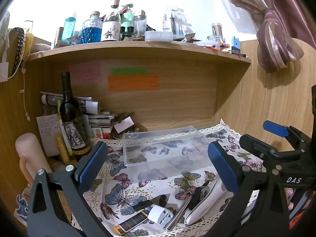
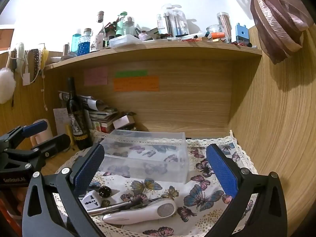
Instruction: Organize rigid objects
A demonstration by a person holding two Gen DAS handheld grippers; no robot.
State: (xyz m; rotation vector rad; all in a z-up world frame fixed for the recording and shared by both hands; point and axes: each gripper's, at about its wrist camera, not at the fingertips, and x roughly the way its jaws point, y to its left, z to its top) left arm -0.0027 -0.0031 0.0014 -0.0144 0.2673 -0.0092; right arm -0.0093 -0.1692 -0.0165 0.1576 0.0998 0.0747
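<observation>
A clear plastic box (image 1: 164, 148) stands empty on the butterfly cloth (image 1: 122, 197); it also shows in the right wrist view (image 2: 146, 156). In front of it lie a white handheld device (image 2: 142, 211), a white plug adapter (image 2: 91, 199), a metal rod (image 2: 108, 207), a small black cylinder (image 2: 104, 191) and a dark flat bar (image 1: 131, 222). My left gripper (image 1: 158, 165) is open and empty above these items. My right gripper (image 2: 156, 167) is open and empty, also above them, just short of the box.
A dark wine bottle (image 1: 73, 118) and a stack of papers (image 1: 92, 116) stand at the back left. A pink mug (image 1: 29, 158) is at the left. A crowded wooden shelf (image 1: 138, 48) hangs overhead. A wooden wall (image 2: 276, 118) closes the right side.
</observation>
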